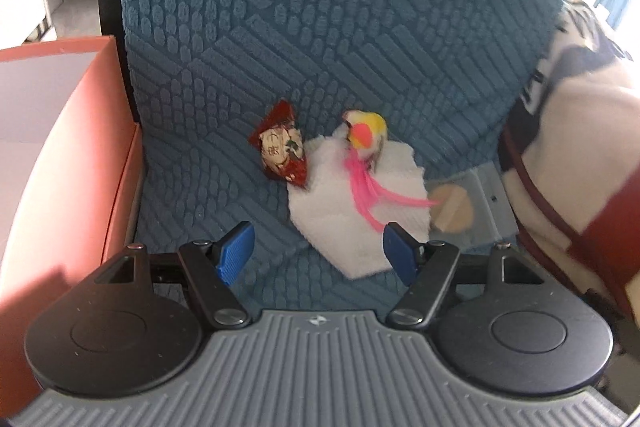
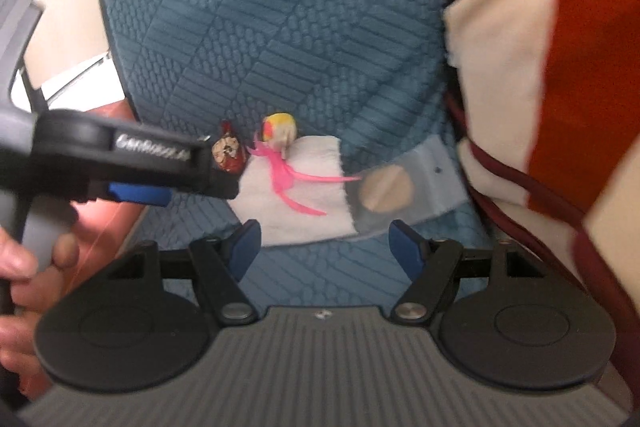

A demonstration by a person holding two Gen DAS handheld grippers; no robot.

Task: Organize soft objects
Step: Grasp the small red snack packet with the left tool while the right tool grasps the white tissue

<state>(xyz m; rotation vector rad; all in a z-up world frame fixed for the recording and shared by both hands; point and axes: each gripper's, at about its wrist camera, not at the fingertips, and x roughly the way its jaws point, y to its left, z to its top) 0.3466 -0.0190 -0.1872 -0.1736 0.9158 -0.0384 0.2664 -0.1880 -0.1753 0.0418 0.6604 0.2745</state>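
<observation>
Lettering on the left gripper is too blurred to read.

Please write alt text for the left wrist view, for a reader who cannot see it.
Open, empty tongs with blue pads hover over a teal textured blanket. On it lie a white cloth with a small feathered bird toy on top and a red-brown wrapped item beside it. An orange box stands at left.
</observation>
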